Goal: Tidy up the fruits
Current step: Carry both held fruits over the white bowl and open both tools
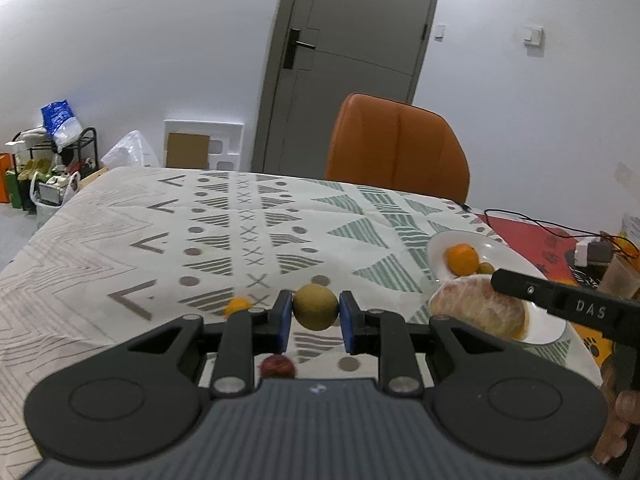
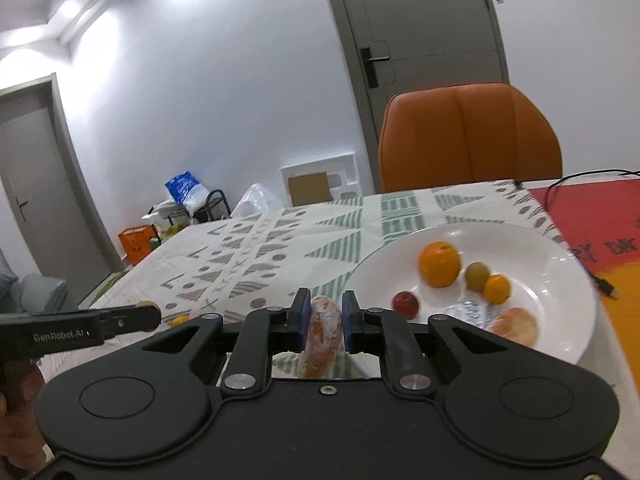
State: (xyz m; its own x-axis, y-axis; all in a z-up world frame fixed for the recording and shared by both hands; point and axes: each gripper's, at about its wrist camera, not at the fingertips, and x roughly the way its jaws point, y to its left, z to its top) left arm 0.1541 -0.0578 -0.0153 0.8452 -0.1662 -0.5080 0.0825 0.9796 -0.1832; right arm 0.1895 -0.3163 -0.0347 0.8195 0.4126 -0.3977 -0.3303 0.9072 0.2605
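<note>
My left gripper (image 1: 315,309) is shut on a round green-brown fruit (image 1: 315,306) above the patterned tablecloth. In the right wrist view my right gripper (image 2: 323,314) is shut on a peeled citrus segment (image 2: 322,334), just left of the white plate (image 2: 568,280). The plate holds an orange (image 2: 439,264), a small green fruit (image 2: 478,276), a small orange fruit (image 2: 497,289), a red fruit (image 2: 405,305) and a peeled piece (image 2: 514,326). On the cloth lie a small orange fruit (image 1: 238,306) and a red fruit (image 1: 278,366), under the left gripper.
An orange chair (image 1: 396,148) stands behind the table's far edge. A red mat (image 2: 592,216) with a black cable (image 1: 536,222) and small devices lies right of the plate. Bags and a rack (image 1: 52,160) sit on the floor at the far left.
</note>
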